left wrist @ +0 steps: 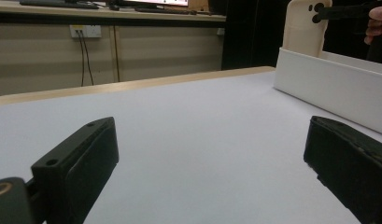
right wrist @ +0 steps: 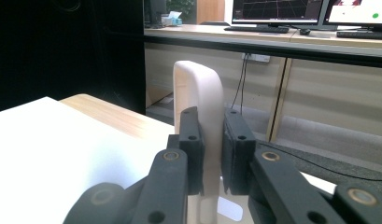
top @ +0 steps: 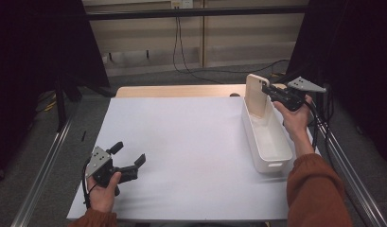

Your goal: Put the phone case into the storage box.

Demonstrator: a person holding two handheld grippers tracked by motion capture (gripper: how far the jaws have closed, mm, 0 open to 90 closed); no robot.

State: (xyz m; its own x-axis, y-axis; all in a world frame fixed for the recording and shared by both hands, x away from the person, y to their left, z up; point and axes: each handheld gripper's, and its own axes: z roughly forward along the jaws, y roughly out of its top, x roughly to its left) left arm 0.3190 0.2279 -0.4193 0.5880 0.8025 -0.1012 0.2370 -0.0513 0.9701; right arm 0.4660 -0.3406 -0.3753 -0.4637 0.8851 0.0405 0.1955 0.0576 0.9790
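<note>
At the far right of the white table [top: 181, 142], inside the far end of a long white bin [top: 267, 137]: a cream phone case [top: 256, 94], upright, lower edge down in the bin, clamped near its top edge between the jaws of the right tool [top: 267, 90]. In the right gripper view, black pads pressed flat against both faces of the phone case [right wrist: 198, 112], right tool [right wrist: 212, 154] closed tight on it, rounded corner rising above the jaws. Near the front left corner of the table, well apart from the bin: left tool [top: 132, 161], held low in the left hand [top: 103, 189], jaws spread wide, nothing between them. In the left gripper view, left tool [left wrist: 212, 158] gaping over bare table [left wrist: 188, 140], bin [left wrist: 328, 88] and phone case [left wrist: 305, 28] far off at upper right.
</note>
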